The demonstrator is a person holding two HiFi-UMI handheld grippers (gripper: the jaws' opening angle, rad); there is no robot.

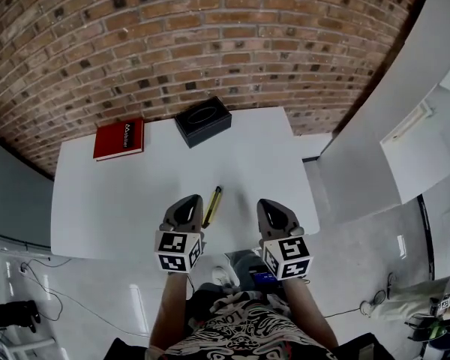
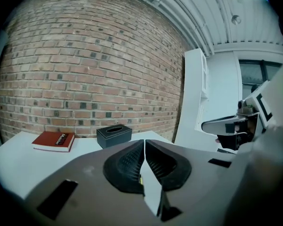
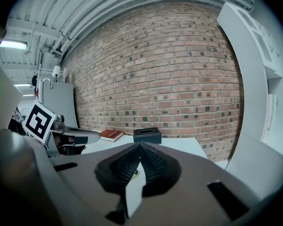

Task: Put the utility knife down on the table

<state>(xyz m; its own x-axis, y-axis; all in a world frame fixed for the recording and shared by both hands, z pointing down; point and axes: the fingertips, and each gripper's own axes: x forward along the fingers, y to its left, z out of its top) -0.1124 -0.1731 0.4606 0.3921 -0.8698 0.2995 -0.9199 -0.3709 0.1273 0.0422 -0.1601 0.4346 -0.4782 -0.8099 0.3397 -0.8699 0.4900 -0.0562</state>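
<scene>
The utility knife (image 1: 212, 205) lies flat on the tabletop (image 1: 135, 193), free of both tools, just beside the inner side of the left hand-held gripper (image 1: 187, 199) and farther from the right hand-held gripper (image 1: 269, 202). Whether it brushes the left tool's body cannot be told from the head view. Each hand-held gripper has its jaws closed together at the tips with nothing clamped between them. Both hang over the near edge of the tabletop, side by side and apart, pointing away from the person, whose forearms and patterned shirt (image 1: 232, 328) show below the marker cubes (image 1: 178, 251). The tabletop is plain white and smooth. At its far edge sit a red book (image 1: 120, 139), to the left, and a black tissue box (image 1: 202, 121) with an oval slot, near the middle; the two are apart from each other and well apart from the knife. Behind the tabletop rises a red-brown brick wall (image 1: 210, 36). A white partition (image 1: 405, 103) stands to the right, and the floor (image 1: 360, 253) is grey and glossy, with cables (image 1: 45, 283) trailing at the left. The knife itself is slim, with a yellow body and black parts along it, its length running away from the person and its far end angled slightly rightward.
</scene>
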